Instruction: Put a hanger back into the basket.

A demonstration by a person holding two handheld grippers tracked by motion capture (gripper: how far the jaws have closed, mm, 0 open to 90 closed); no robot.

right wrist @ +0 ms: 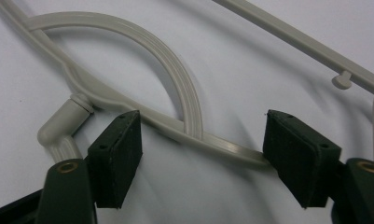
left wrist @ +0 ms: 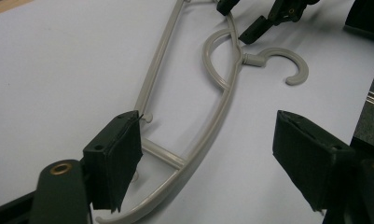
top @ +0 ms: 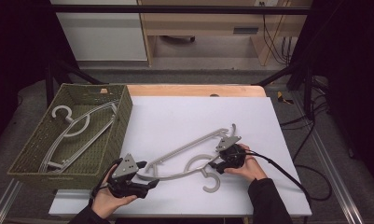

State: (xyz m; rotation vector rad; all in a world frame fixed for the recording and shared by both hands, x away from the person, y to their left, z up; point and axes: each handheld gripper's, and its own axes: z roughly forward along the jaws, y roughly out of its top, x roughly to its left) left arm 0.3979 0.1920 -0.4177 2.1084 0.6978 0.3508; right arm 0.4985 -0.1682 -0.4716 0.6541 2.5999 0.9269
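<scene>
- Tabletop (top: 175, 116): a white sheet covers the work area, with a wooden edge showing at the far side. The open stretch between the loose hanger and the basket carries nothing that would block a transfer.
- Basket (top: 124, 112): an olive woven bin at the left of the tabletop. At least one grey hanger (top: 77, 128) already lies inside it, hook toward the far-left corner. Judged from this, part of the sorting is complete.
- Loose hanger (top: 184, 161): a grey plastic hanger lying flat on the sheet, near the person's edge, between the two grippers. Its hook (top: 211, 182) points toward the person. It appears to be the remaining item to move into the basket; no lift has begun.
- Obstruction assessment: the near wall of the basket stands taller than the sheet, so the hanger would need to clear it. The hanger already inside takes up much of the floor, and a second could snag on it.
- Left gripper (top: 145, 183): held just beside the basket's near corner, at the hanger's left end. Jaws are spread wide; the left gripper view shows the hanger's end (left wrist: 175, 161) lying between them, nothing clamped.
- Right gripper (top: 223, 161): positioned near the neck of the hanger. Jaws are spread wide and straddle the shoulder bar (right wrist: 217, 142), pads at or just short of the plastic, not closed on it.
</scene>
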